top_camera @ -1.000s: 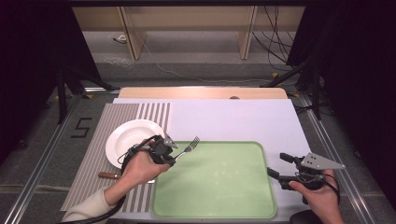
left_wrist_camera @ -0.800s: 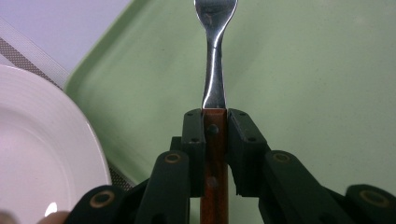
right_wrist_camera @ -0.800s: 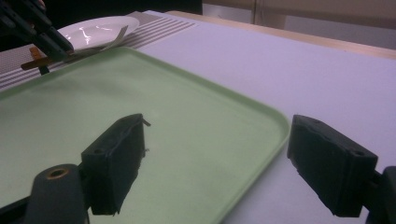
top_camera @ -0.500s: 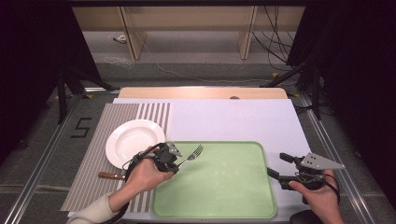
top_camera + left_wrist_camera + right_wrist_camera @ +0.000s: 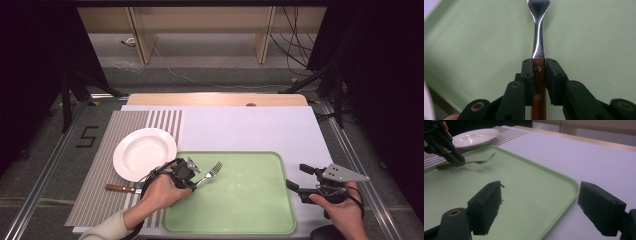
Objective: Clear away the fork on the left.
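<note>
A fork [image 5: 212, 171] with a wooden handle and steel tines hangs just above the left part of the green tray [image 5: 250, 215]. My left gripper [image 5: 196, 181] is shut on its handle, tines pointing right and away. In the left gripper view the jaws clamp the brown handle of the fork [image 5: 538, 37] at my left gripper [image 5: 539, 66]. My right gripper [image 5: 296, 176] stands open at the tray's right edge with nothing between its jaws. The right gripper view shows my right gripper [image 5: 541, 205] over the tray's corner [image 5: 529, 185], with the fork [image 5: 480, 161] far off.
A white plate [image 5: 142, 152] rests on a striped placemat [image 5: 95, 200] left of the tray. A wooden-handled knife [image 5: 120, 188] lies on the mat in front of the plate. A pale sheet [image 5: 250, 130] covers the table behind the tray.
My left gripper has carried the fork a little to the right and toward the front, farther over the tray. The right gripper has stayed put.
</note>
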The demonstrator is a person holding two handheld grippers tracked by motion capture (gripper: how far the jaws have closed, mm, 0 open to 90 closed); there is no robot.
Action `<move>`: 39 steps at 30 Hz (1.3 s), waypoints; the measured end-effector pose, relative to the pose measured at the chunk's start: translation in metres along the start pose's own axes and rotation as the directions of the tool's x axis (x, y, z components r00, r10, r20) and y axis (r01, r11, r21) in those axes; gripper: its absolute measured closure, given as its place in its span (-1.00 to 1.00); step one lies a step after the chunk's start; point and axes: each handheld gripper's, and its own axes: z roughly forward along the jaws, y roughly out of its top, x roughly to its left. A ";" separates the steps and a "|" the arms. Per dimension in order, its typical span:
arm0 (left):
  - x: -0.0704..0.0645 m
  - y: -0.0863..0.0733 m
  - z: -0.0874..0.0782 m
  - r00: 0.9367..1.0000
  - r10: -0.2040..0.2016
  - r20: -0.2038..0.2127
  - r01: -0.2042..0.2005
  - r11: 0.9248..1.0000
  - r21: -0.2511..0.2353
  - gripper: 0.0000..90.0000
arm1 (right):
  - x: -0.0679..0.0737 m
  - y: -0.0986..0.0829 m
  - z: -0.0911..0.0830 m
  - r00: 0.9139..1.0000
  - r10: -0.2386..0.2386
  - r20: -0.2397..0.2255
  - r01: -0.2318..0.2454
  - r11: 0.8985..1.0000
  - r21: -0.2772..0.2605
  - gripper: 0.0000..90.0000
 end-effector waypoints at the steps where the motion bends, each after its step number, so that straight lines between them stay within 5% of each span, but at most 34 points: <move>1: 0.000 -0.001 -0.001 1.000 -0.006 0.001 0.006 1.000 -0.009 0.58 | 0.000 0.000 0.000 1.000 -0.001 0.000 0.001 1.000 0.000 -0.56; 4: 0.003 -0.004 -0.007 1.000 -0.020 0.004 0.020 0.999 -0.030 0.49 | 0.000 0.000 0.000 1.000 -0.001 0.000 0.001 1.000 0.000 -0.56; 11: 0.012 -0.017 -0.009 0.999 0.000 -0.045 0.002 0.999 0.035 0.98 | 0.000 0.000 0.000 1.000 -0.003 0.002 0.003 1.000 0.002 -0.56; 22: 0.010 -0.030 -0.007 0.999 0.021 -0.036 -0.018 0.995 0.097 0.99 | 0.000 0.000 0.000 1.000 0.000 0.001 0.000 1.000 0.003 -0.56; 39: -0.020 -0.035 -0.008 0.994 0.069 0.080 -0.076 0.993 0.095 0.99 | 0.001 0.000 0.000 1.000 -0.002 0.001 0.002 1.000 0.003 -0.55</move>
